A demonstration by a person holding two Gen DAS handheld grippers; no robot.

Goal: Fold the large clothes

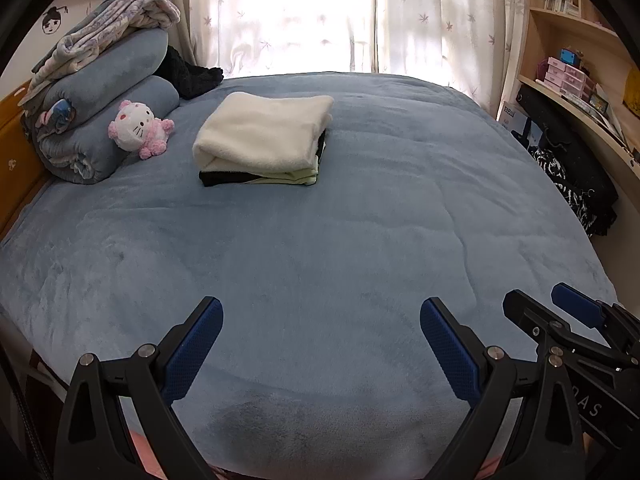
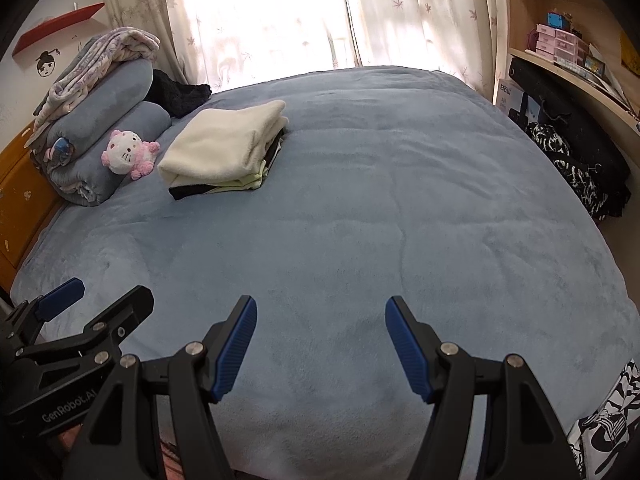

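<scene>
Both wrist views over the bed (image 1: 320,240). I hold my left gripper (image 1: 322,348) and right gripper (image 2: 320,344) side by side above the near edge, each tilted down toward the blue cover. The fingers (image 1: 200,348) of the left stand wide apart with nothing between them; the fingers (image 2: 408,352) of the right are likewise apart and empty.

The task's thing, the stack (image 1: 262,138) of folded clothes, lies at the far left of the bed, well apart from both grippers, with a cream fleece piece on top and pale green and black layers beneath. I judge it is set there to keep the wide middle of the bed free as a folding surface. The plush (image 1: 138,128) leans against rolled bedding (image 1: 108,120) at the headboard, just left of the stack.

A dark garment (image 1: 192,74) sits behind the bedding, its shape mostly hidden. A black-and-white cloth (image 2: 600,420) shows only as a corner at the near right edge of the right view, cut off by the frame; it may be the next piece to fold, though I cannot tell. The window (image 1: 280,12) is blown out to white. How many garments the stack holds is unclear.
</scene>
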